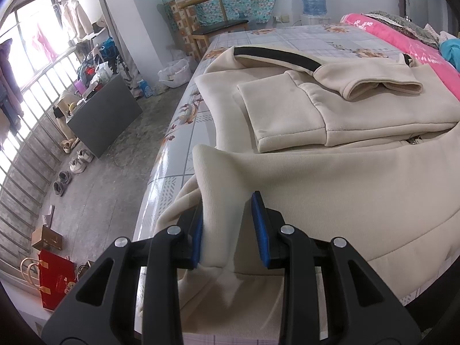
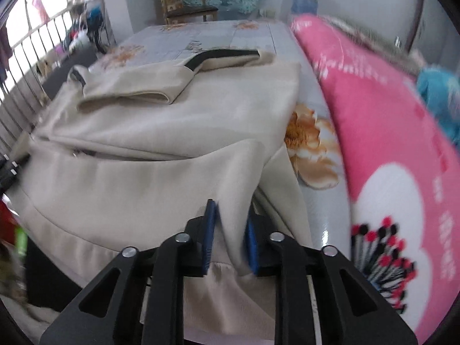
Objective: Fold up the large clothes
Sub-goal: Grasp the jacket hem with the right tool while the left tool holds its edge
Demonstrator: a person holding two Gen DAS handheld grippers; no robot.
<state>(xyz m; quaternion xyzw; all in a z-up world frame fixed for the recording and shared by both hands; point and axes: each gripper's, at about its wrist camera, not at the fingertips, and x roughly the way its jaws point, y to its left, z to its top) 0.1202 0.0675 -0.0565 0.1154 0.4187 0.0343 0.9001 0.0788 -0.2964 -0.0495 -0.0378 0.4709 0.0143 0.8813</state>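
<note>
A large cream zip jacket (image 1: 330, 172) lies on the bed, its sleeves with black stripes folded across the body. My left gripper (image 1: 228, 224) is shut on the jacket's near left hem corner, and the cloth rises in a fold between the blue pads (image 1: 260, 227). My right gripper (image 2: 230, 230) is shut on the near right hem corner of the jacket (image 2: 143, 178), lifted off the bed. The right wrist view is blurred by motion. The folded sleeve (image 2: 129, 92) rests across the jacket's upper part.
The bed has a floral tiled sheet (image 1: 287, 40). A pink quilt (image 2: 388, 143) lies along the right side. The bed's left edge (image 1: 161, 172) drops to a floor with shoes (image 1: 77, 164), a dark cabinet (image 1: 106, 115) and a red bag (image 1: 54, 279). A wooden chair (image 1: 212, 26) stands beyond.
</note>
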